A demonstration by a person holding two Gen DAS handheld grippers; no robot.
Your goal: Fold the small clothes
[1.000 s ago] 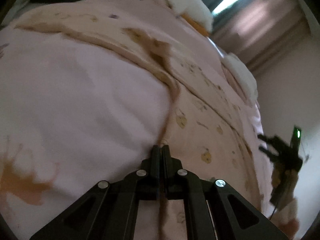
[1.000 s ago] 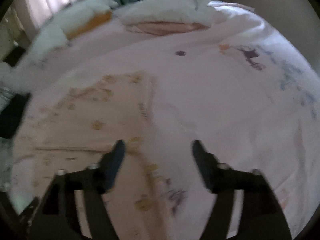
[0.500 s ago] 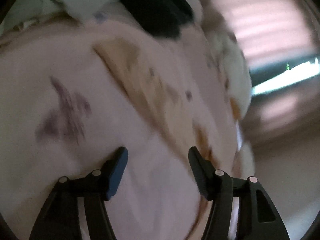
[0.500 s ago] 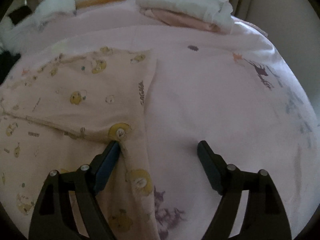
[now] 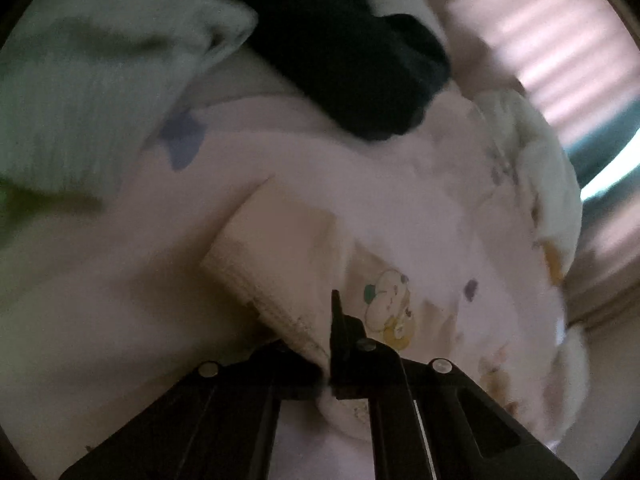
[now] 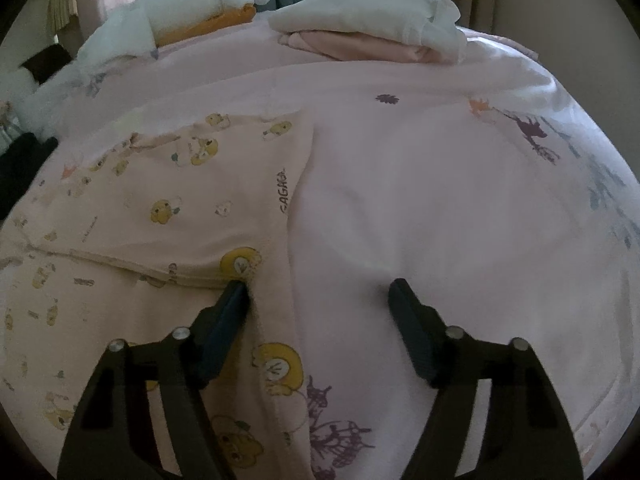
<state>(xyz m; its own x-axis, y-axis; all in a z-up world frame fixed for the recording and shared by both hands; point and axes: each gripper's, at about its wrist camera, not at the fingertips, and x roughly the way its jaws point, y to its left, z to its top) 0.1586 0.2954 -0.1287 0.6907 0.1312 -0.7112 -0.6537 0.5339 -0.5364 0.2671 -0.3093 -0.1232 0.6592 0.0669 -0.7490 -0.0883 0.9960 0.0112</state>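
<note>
Left claw [image 5: 326,344] clamped tight on cloth, right claw [image 6: 320,292] spread wide, fingertips low.

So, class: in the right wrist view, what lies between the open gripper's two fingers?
The right gripper spans the printed garment's edge by its left finger; the remainder is bare pink bedsheet.

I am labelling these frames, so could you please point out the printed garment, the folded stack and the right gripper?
printed garment [image 6: 168,208], right wrist view, flat middle panel.
folded stack [image 6: 372,20], right wrist view, white top layer.
right gripper [image 6: 320,292], right wrist view, midway between open fingertips.
</note>
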